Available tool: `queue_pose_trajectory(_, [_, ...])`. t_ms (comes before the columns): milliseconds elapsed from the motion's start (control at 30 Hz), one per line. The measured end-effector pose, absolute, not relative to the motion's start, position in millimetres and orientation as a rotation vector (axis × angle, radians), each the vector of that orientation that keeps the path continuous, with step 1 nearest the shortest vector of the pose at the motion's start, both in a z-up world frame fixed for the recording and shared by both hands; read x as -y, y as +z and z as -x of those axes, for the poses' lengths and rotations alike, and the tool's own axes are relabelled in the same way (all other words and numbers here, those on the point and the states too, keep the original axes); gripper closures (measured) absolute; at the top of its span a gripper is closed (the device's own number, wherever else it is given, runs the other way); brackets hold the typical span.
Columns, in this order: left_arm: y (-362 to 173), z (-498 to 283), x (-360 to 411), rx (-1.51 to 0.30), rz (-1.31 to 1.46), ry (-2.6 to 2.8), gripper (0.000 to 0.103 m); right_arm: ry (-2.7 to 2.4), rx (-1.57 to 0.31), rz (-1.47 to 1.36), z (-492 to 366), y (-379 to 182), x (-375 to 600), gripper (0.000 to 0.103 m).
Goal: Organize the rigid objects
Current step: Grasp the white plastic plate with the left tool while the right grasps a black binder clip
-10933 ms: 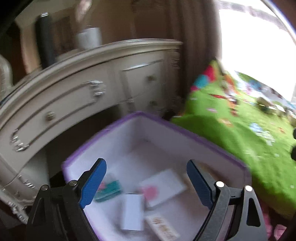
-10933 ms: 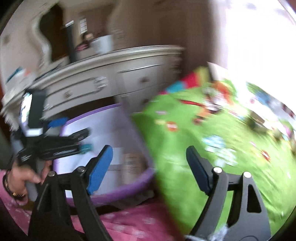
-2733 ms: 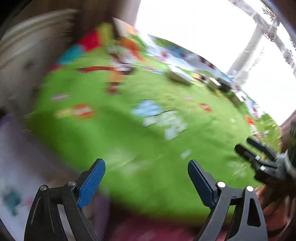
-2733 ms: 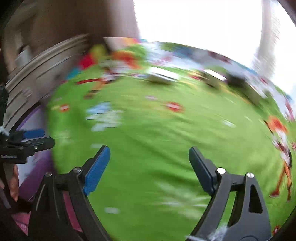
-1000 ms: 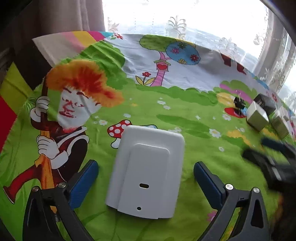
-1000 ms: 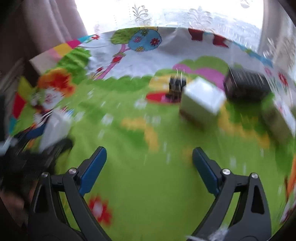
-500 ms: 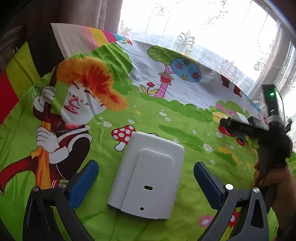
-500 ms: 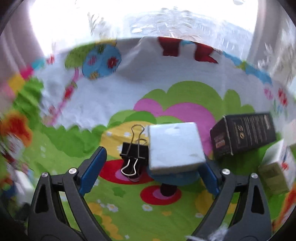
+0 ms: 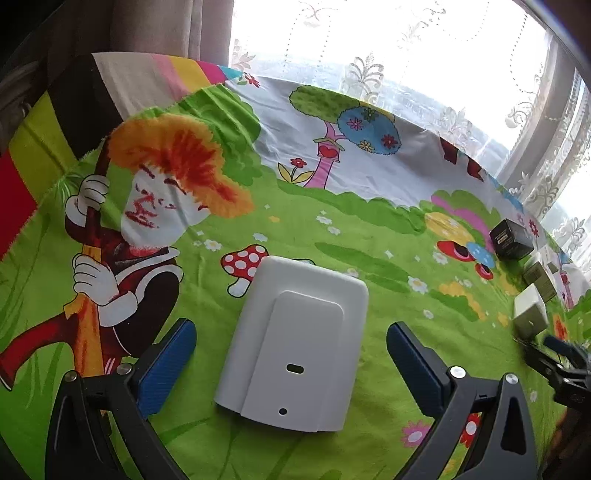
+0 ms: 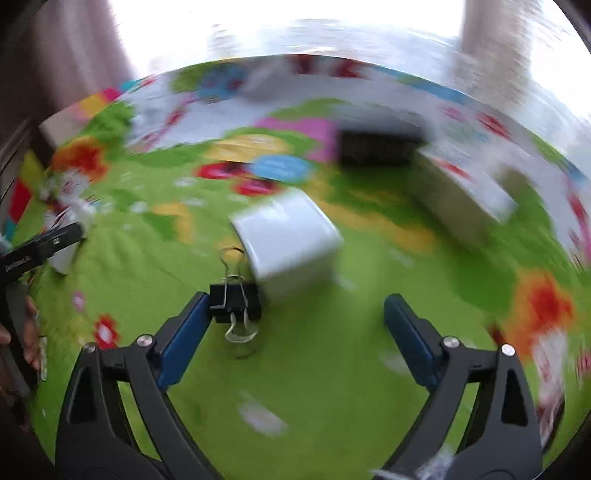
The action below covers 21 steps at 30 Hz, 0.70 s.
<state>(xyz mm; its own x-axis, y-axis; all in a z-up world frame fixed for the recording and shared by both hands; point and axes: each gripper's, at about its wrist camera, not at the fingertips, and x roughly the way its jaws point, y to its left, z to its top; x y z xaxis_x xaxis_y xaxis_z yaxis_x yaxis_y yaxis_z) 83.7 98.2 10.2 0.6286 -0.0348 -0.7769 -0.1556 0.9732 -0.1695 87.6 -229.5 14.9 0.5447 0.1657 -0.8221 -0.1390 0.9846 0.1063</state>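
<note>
A home, most likely a bedroom: a bed covered by a bright children's cartoon sheet [image 9: 332, 236], green with mushrooms, flowers and a tree. Just behind the sheet hang white lace curtains [image 9: 388, 55] over a sunlit window, beside a heavier brown drape [image 9: 155, 33]

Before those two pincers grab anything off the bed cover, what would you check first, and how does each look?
1. Left gripper open wide enough for the white plastic case: ok.
2. Case lying flat between its fingers, untouched: ok.
3. Right gripper, jaws just reopened, holding nothing: ok.
4. Black binder clip centred between the right fingers: not ok, it sits by the left finger.
5. Clip clear of the white box: cannot tell, blurred.
6. Grippers apart: ok.
</note>
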Motion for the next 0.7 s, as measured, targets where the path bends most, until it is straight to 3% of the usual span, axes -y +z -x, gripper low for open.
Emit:
queue_pose_trajectory(167, [10.0,-83.6,-98.9,-0.884,0.237,0.069,0.000,0.281,-0.926,-0.074,-49.3,27.4,232.5,0.010])
queue_pose_trajectory(333, [10.3,-82.6,-100.4,-0.876,0.251,0.060,0.000,0.267,-0.935,-0.039,-72.2,18.0,215.0,0.014])
queue_pose_trajectory(400, [10.5,-82.5,-101.3,-0.872,0.259,0.057,0.000,0.225,-0.916,0.036,-78.2,17.8,203.5,0.059])
queue_pose_trajectory(433, [10.5,-82.4,-101.7,-0.871,0.261,0.055,0.000,0.198,-0.907,0.078,-77.3,19.9,198.6,0.069])
queue_pose_trajectory(700, [9.9,-84.2,-100.0,-0.882,0.235,0.066,0.000,0.254,-0.893,0.007,-28.9,14.5,206.6,0.070])
